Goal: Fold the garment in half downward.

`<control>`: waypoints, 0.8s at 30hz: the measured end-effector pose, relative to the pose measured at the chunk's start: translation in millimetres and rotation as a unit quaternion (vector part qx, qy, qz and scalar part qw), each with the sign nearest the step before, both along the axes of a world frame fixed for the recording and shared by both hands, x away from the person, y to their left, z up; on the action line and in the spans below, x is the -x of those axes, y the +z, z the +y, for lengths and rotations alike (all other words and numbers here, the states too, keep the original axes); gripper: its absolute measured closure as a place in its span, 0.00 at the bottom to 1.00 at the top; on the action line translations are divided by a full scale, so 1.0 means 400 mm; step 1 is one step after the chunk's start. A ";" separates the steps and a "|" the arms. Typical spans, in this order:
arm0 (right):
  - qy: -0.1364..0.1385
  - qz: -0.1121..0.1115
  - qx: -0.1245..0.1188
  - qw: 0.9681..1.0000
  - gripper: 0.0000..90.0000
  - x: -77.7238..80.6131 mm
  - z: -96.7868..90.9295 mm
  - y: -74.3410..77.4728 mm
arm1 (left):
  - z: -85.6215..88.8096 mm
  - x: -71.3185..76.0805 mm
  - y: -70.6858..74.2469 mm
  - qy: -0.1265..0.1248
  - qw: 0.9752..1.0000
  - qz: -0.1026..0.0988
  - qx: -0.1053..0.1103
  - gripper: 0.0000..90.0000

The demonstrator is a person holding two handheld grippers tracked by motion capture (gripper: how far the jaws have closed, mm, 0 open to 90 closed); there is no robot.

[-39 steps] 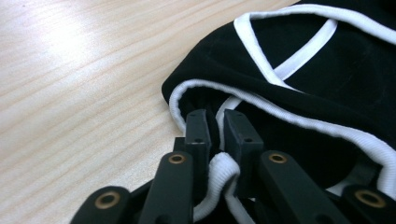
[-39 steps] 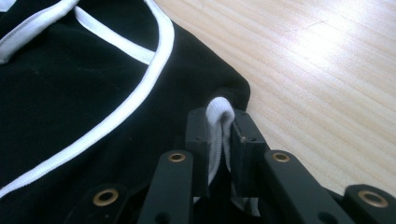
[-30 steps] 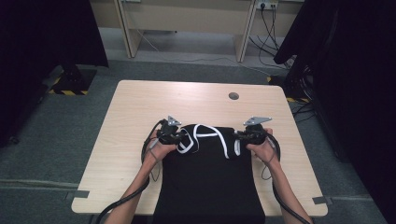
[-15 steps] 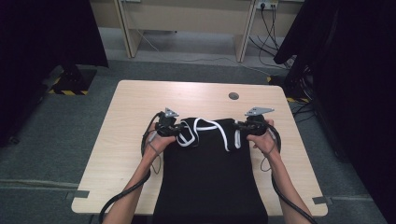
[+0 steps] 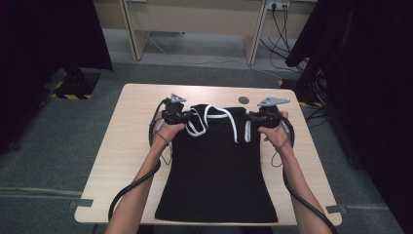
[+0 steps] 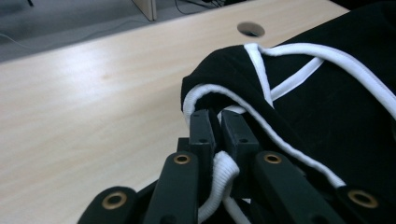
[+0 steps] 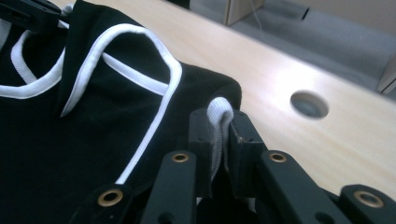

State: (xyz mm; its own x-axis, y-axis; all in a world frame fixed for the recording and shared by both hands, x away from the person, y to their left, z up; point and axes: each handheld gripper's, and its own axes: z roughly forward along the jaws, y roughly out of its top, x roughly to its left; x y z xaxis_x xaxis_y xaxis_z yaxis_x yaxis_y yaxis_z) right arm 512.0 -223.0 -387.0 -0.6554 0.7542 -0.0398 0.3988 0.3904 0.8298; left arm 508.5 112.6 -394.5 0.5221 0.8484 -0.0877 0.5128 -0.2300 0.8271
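Pale wooden bench (image 5: 122, 146): both claws, left claw (image 5: 187, 117) and right claw (image 5: 249, 117), are pinching the black top's (image 5: 214, 170) white-trimmed shoulders, now lifted farther away, stretching it flat.

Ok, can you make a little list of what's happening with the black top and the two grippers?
Garment: black sleeveless fabric top with white trim, lying on the table, straps end farthest from the person
Surface: light wooden table with a round hole
Left gripper: shut on a white-edged strap
Right gripper: shut on the other white-edged strap
Hem: lies at the table's near edge
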 end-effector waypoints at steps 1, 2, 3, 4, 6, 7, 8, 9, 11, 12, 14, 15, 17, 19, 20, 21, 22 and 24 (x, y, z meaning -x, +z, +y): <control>0.002 -0.007 -0.003 1.000 0.91 0.005 0.002 0.010 | 0.002 0.006 0.006 -0.002 1.000 -0.003 0.003 0.92; 0.004 -0.015 -0.006 1.000 0.91 0.011 0.003 0.017 | 0.002 0.013 0.007 -0.004 1.000 -0.005 0.004 0.92; 0.008 -0.020 -0.007 1.000 0.91 0.020 0.005 0.020 | 0.004 0.022 0.005 -0.004 1.000 -0.007 0.004 0.92; 0.012 -0.024 -0.004 1.000 0.91 0.028 0.006 0.020 | 0.006 0.032 0.001 -0.005 1.000 -0.008 0.004 0.92; 0.019 -0.031 -0.005 0.999 0.91 0.049 0.008 0.014 | 0.012 0.054 -0.009 -0.011 1.000 -0.012 0.011 0.92; 0.023 -0.034 -0.010 0.999 0.91 0.062 0.006 0.011 | 0.015 0.067 -0.015 -0.015 1.000 -0.011 0.017 0.92; 0.027 -0.036 -0.015 0.999 0.91 0.076 0.005 0.006 | 0.018 0.081 -0.021 -0.019 0.999 -0.011 0.025 0.92; 0.033 -0.038 -0.016 0.999 0.91 0.089 0.005 0.001 | 0.019 0.095 -0.026 -0.021 0.999 -0.012 0.030 0.92; 0.040 -0.039 -0.009 0.998 0.91 0.113 0.009 -0.008 | 0.019 0.121 -0.034 -0.028 0.999 -0.019 0.021 0.92; 0.044 -0.041 -0.007 0.998 0.91 0.124 0.011 -0.013 | 0.020 0.132 -0.036 -0.031 0.999 -0.022 0.017 0.92; 0.052 -0.043 -0.007 0.998 0.91 0.144 0.014 -0.022 | 0.021 0.156 -0.042 -0.036 0.999 -0.028 0.017 0.92; 0.056 -0.045 -0.006 0.997 0.91 0.153 0.016 -0.026 | 0.022 0.168 -0.045 -0.038 0.999 -0.030 0.015 0.92; 0.062 -0.046 -0.005 0.997 0.91 0.172 0.018 -0.034 | 0.024 0.191 -0.052 -0.041 0.998 -0.036 0.014 0.92; 0.067 -0.047 -0.006 0.997 0.91 0.190 0.018 -0.042 | 0.029 0.212 -0.059 -0.043 0.998 -0.041 0.015 0.92; 0.069 -0.047 -0.006 0.996 0.91 0.197 0.017 -0.046 | 0.031 0.222 -0.062 -0.043 0.998 -0.043 0.015 0.92; 0.069 -0.049 -0.006 0.996 0.91 0.204 0.016 -0.050 | 0.033 0.231 -0.066 -0.045 0.998 -0.045 0.014 0.92; 0.070 -0.049 -0.008 0.996 0.91 0.211 0.016 -0.053 | 0.034 0.241 -0.071 -0.047 0.998 -0.046 0.015 0.92; 0.073 -0.050 -0.010 0.996 0.91 0.226 0.016 -0.061 | 0.034 0.263 -0.081 -0.050 0.997 -0.051 0.011 0.92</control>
